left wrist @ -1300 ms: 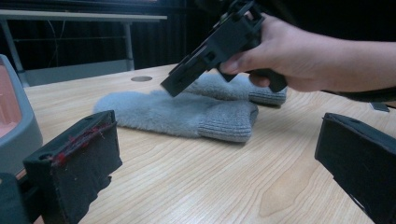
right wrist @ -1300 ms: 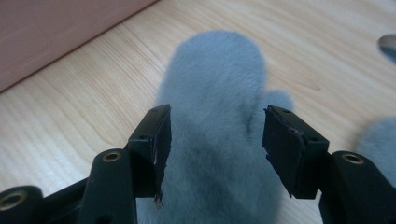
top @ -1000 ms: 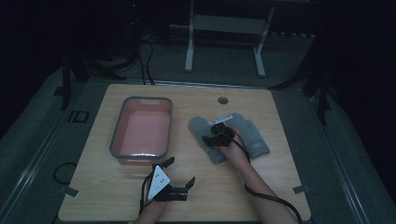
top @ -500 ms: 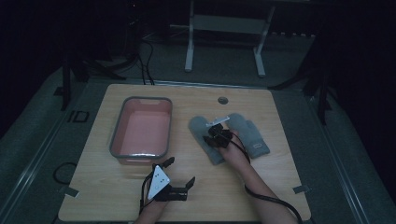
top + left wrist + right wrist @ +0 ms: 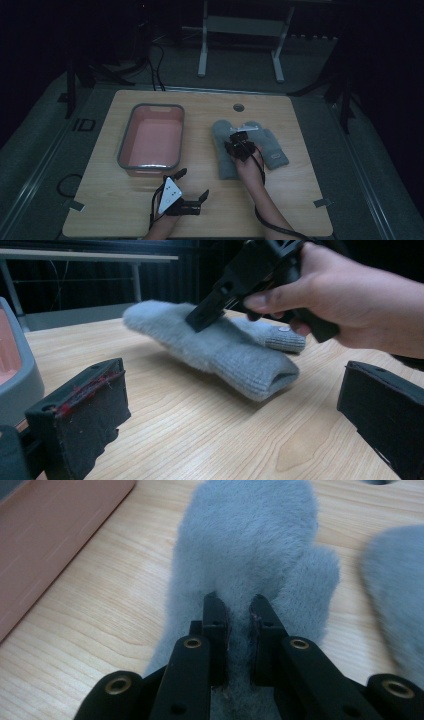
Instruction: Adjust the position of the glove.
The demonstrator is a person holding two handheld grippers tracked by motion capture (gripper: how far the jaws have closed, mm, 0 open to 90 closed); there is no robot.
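Two grey fleece mittens lie side by side at the table's right of centre. My right gripper (image 5: 239,145) (image 5: 239,607) is shut on the left mitten (image 5: 223,155) (image 5: 250,540). Its jaws have just been closing and now pinch a fold of fleece between them. In the left gripper view the right gripper (image 5: 210,315) grips that mitten (image 5: 225,352) from above, and the pinched end looks slightly raised. The other mitten (image 5: 274,146) (image 5: 395,580) (image 5: 282,337) lies flat beside it. My left gripper (image 5: 192,186) (image 5: 230,385) rests open near the front edge, holding nothing.
A pink tub with a grey rim (image 5: 125,142) (image 5: 50,530) (image 5: 15,365) stands left of the mittens. A round cable hole (image 5: 238,107) is in the tabletop behind them. Bare wood separates the left gripper from the mittens.
The right gripper's jaws have closed on the left mitten and the hand has risen a little. The left gripper has stayed in place.
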